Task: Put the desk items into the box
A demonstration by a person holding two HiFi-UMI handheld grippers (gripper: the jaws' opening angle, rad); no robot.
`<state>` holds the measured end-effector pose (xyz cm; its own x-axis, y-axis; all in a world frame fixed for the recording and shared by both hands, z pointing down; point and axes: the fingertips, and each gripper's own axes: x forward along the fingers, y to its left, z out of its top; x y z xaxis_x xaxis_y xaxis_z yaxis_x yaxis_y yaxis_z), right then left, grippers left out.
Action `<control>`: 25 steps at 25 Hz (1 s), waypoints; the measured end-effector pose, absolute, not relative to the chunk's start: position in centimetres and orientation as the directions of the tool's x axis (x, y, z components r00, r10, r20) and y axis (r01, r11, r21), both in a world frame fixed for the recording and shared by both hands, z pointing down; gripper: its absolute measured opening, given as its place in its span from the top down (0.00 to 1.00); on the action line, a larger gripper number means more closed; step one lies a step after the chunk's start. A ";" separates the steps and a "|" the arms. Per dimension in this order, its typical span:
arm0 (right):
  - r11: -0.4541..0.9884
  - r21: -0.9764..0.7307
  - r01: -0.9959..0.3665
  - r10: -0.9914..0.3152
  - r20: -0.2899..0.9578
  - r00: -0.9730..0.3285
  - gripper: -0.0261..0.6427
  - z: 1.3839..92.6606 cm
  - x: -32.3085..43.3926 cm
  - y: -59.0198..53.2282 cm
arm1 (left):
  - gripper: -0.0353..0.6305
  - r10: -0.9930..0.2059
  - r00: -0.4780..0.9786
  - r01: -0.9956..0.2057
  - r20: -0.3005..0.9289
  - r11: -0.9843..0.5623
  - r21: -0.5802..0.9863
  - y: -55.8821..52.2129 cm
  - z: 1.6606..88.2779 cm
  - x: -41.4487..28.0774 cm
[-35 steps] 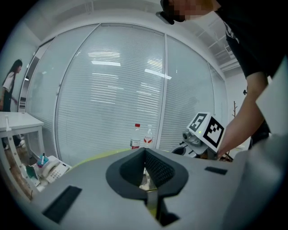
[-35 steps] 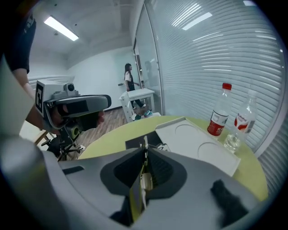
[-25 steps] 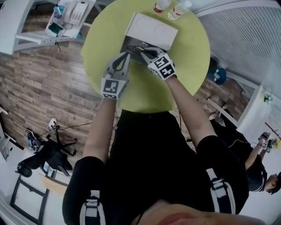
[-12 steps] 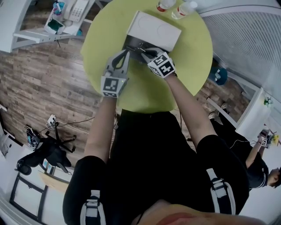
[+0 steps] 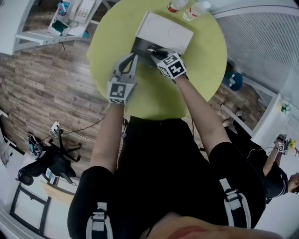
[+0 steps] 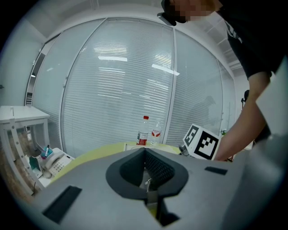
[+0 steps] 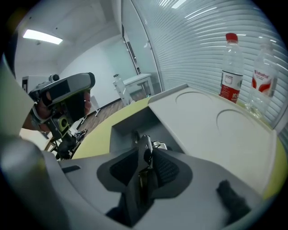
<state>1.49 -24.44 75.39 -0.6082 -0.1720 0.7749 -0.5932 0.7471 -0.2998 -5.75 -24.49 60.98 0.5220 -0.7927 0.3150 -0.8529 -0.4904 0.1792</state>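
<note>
A grey open box (image 5: pixel 140 45) with its white lid (image 5: pixel 164 31) leaning behind it stands on the round yellow-green table (image 5: pixel 201 60). My right gripper (image 5: pixel 152 50) reaches into the box. Its jaws are opening, and a small dark metal clip-like item (image 7: pixel 146 146) stands between them over the box's inside (image 7: pixel 130 123). The pads look parted from it. My left gripper (image 5: pixel 134 55) points at the box's near left corner, jaws together with nothing seen in them. In the left gripper view (image 6: pixel 145 152) the right gripper's marker cube (image 6: pixel 202 143) shows to the right.
Two plastic bottles (image 5: pixel 174 5) (image 5: pixel 195 8) stand at the table's far edge behind the lid (image 7: pixel 211 121). A white shelf with a desk phone (image 5: pixel 77 11) is off the table's left. A wooden floor surrounds the table. Slatted blinds (image 6: pixel 126 90) are behind.
The right gripper has shifted slightly farther into the box and its jaws have begun to part. The left gripper has stayed in place.
</note>
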 end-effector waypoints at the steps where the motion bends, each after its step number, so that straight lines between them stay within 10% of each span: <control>1: 0.743 -0.298 -0.600 -0.178 0.775 -0.606 0.80 75.4 1.5 -24.5 | 0.93 -0.793 0.521 -0.853 0.315 -0.490 0.177 -24.4 60.9 -5.8; 25: 0.702 -0.187 -0.687 -0.413 0.679 -0.607 0.74 63.9 3.1 -21.1 | 0.93 -0.770 0.557 -0.828 0.309 -0.543 0.140 -18.4 55.1 -5.5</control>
<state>3.12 -21.09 63.93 -0.6068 -0.4134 0.6789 -0.6872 0.7020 -0.1868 -5.47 -18.39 55.07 0.5575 -0.7704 0.3094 -0.8280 -0.5428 0.1403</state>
